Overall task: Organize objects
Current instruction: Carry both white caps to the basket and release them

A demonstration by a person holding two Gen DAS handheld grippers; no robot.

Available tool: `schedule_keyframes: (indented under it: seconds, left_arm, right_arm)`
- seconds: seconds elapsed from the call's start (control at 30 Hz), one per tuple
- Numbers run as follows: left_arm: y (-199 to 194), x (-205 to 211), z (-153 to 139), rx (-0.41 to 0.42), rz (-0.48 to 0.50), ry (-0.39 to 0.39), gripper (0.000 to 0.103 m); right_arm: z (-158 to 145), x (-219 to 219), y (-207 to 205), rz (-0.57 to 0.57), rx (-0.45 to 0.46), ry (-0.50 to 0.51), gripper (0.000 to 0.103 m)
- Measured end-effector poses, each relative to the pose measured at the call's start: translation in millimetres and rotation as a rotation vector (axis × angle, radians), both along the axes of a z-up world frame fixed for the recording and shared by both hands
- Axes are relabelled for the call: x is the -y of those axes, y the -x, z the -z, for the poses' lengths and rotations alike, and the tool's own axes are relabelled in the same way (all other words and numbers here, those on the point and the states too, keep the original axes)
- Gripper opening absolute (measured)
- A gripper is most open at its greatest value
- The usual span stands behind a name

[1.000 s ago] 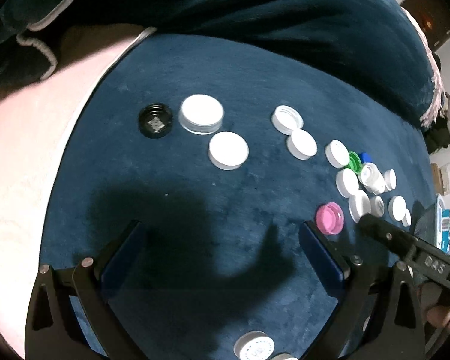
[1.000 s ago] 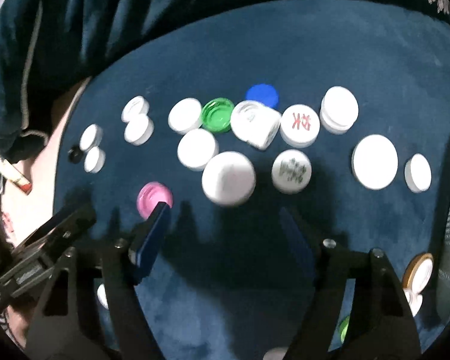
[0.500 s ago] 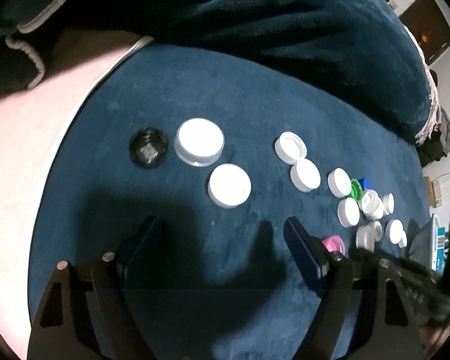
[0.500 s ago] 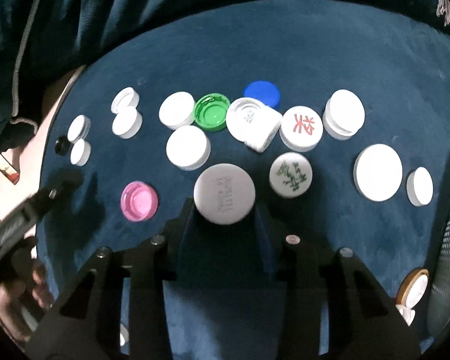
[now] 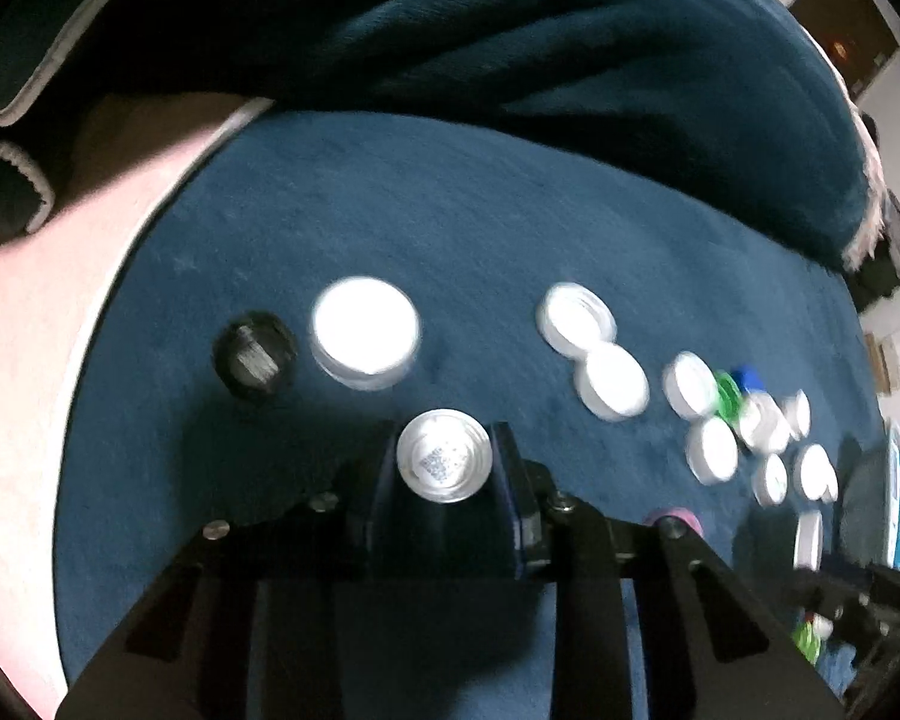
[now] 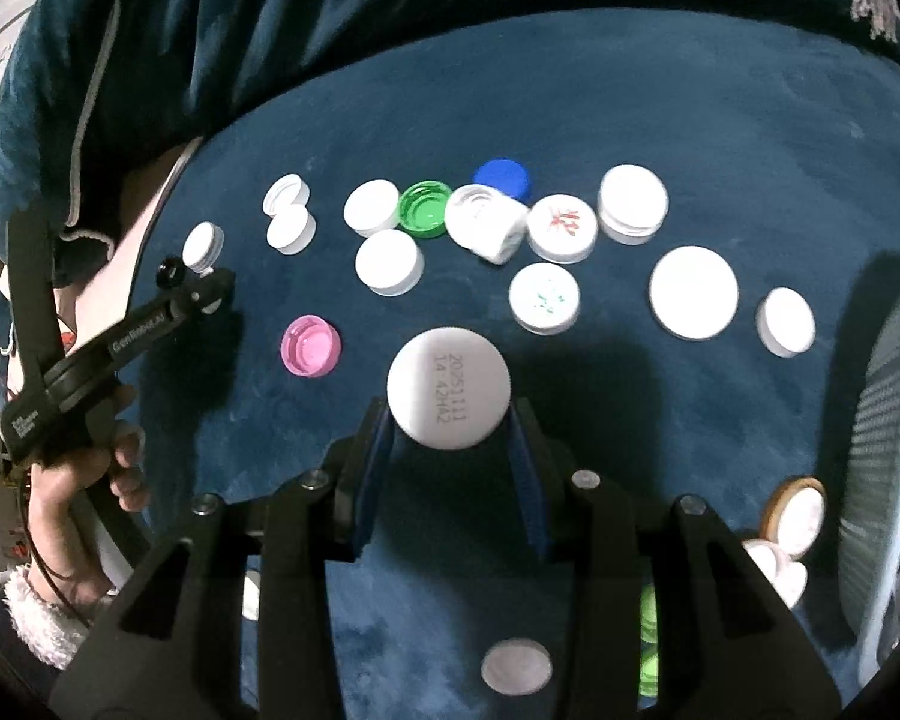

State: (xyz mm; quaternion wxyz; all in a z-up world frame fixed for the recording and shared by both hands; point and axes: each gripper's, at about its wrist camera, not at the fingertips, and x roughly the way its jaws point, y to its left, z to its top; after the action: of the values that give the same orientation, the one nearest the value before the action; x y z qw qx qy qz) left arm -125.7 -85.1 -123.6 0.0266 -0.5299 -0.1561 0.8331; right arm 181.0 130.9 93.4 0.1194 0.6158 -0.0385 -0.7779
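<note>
A person works two hand-held grippers over bottle caps scattered on a dark blue cloth (image 6: 660,96). The left gripper (image 5: 444,462), its jaws closing, has a silver-topped cap (image 5: 443,463) between its blue pads, which sit against the cap's sides near the cloth's left edge. Just beyond it lie a black cap (image 5: 254,355) and a large white lid (image 5: 365,341), side by side, with a pair of touching white caps (image 5: 594,354) farther right. The right gripper (image 6: 449,420) is narrowed on a white cap (image 6: 449,396) printed with a date code, its pads pressing both sides near the middle of the cloth. A pink cap (image 6: 310,345) lies open side up just left of it. Along the cloth's far side a cluster holds a green cap (image 6: 425,208), a blue cap (image 6: 503,177), a tipped white cap (image 6: 486,222) and a white cap with red marks (image 6: 563,227); a cap with green marks (image 6: 544,298) sits nearer the gripper. A wide white lid (image 6: 693,292) and a smaller white cap (image 6: 785,321) rest toward the right edge. In the right wrist view, the person's hand (image 6: 84,480) grips the left tool's handle at the cloth's left edge, a fleecy cuff (image 6: 36,618) at the wrist. A grey disc (image 6: 516,667) lies at the near edge beneath the right gripper. The left wrist view is blurred.
</note>
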Motion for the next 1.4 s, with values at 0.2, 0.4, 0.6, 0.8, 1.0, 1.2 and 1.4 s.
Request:
schedule_keyframes:
  seconds: [0.2, 0.4, 0.6, 0.8, 1.0, 1.2, 1.4]
  left_arm:
    - [-17.8, -34.1, -22.1, -0.016, 0.106, -0.048, 0.031]
    - [-45.1, -87.1, -65.3, -0.084, 0.238, -0.095, 0.031]
    - [-74.4, -151.9, -104.1, -0.138, 0.398, -0.150, 0.031]
    - [-104.5, -212.1, -123.3, -0.156, 0.549, -0.184, 0.031]
    - [-124.0, -271.0, -136.6, -0.153, 0.658, -0.211, 0.031]
    - [-139.0, -338.3, -148.8, -0.158, 0.788, -0.231, 0.031]
    - [-157.0, -379.7, -149.2, -0.153, 0.880, -0.224, 0.031]
  right_arm:
    - [-14.3, -17.3, -7.8, 0.054, -0.033, 0.009, 0.039]
    - [-42.4, -43.0, -22.7, 0.140, -0.088, 0.055, 0.039]
    - [-77.4, -89.1, -55.7, 0.265, -0.148, 0.072, 0.039]
    - [-105.9, -173.0, -105.4, 0.465, -0.210, 0.043, 0.039]
    - [-106.4, -252.3, -130.3, 0.704, -0.225, 0.119, 0.039]
    - [-93.7, -285.6, -131.8, 0.851, -0.222, 0.172, 0.039]
    - [-93.2, -306.2, -133.6, 0.920, -0.235, 0.191, 0.039]
